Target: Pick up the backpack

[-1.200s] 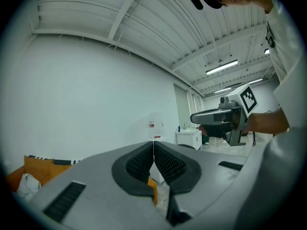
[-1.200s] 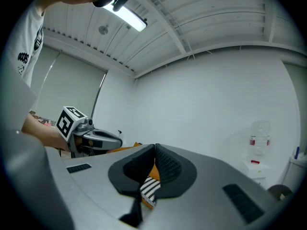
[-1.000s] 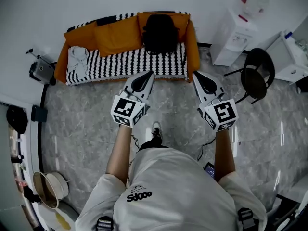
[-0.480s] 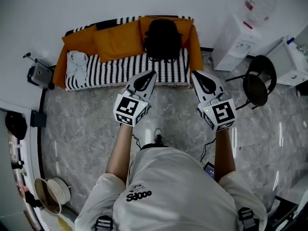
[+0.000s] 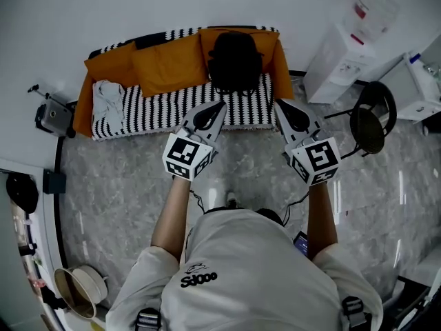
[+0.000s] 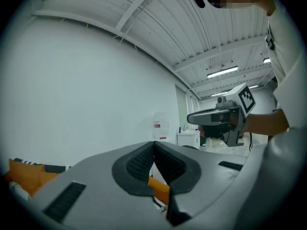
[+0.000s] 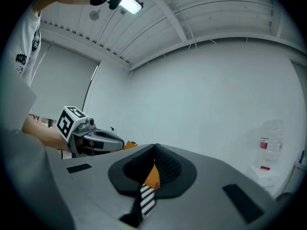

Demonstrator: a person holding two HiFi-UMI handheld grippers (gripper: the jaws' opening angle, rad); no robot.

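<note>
A black backpack stands upright on the right end of an orange sofa with a black-and-white striped seat, against the far wall. My left gripper is held level in front of the sofa's edge, short of the backpack and slightly left of it, jaws shut and empty. My right gripper is level to the right of it, also shut with nothing held. In the left gripper view my left gripper has its pads together; in the right gripper view my right gripper shows the same. The backpack is hidden in both gripper views.
Orange cushions and a pale cloth lie on the sofa. A white water dispenser and a black chair stand at right. A small dark case sits left of the sofa. Marble floor lies between me and the sofa.
Both grippers and the person have moved forward toward the sofa; the sofa and backpack sit lower and nearer in the head view. Jaws stay shut.
</note>
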